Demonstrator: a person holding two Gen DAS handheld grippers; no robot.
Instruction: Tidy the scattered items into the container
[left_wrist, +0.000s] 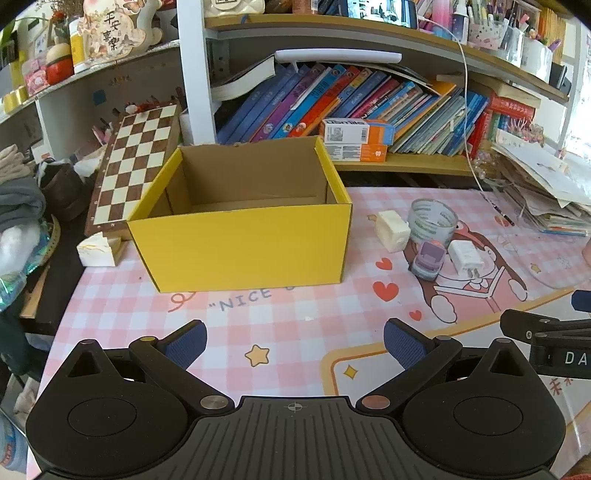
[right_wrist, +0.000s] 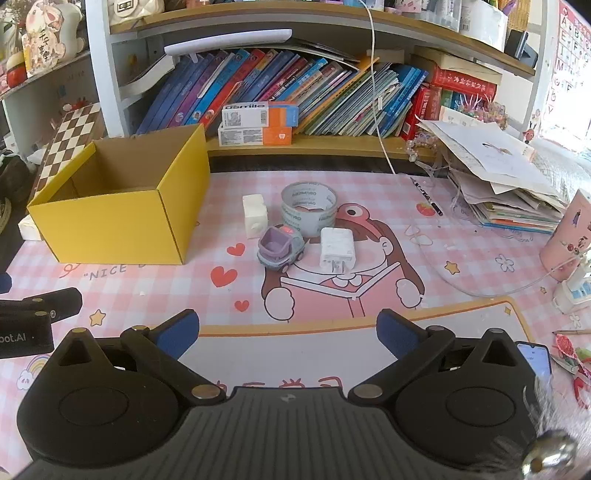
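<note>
Both claws sit closest to the lens, each spread wide with nothing between its blue pads: the left claw (left_wrist: 295, 345) hangs over bare pink checked surface (left_wrist: 280, 325) in front of the yellow box (left_wrist: 240, 247), and the right claw (right_wrist: 288, 338) hangs over the cartoon print, with the clutter well ahead of it.

Four small things cluster just right of the box: a white block (right_wrist: 254, 218), a roll of tape (right_wrist: 308, 210), a toy car (right_wrist: 280, 249) and a white plug charger (right_wrist: 337, 249). The car touches or nearly touches the tape and lies just beside the charger. The box looks empty.

All four look light and rigid. The charger is probably smooth and a bit slippery; its flat sides seem the best hold, away from the prongs. The car may roll, so pinching its body across the width seems safest. The tape's thin wall could be pinched between inside and outside. The block offers flat opposite faces.
</note>
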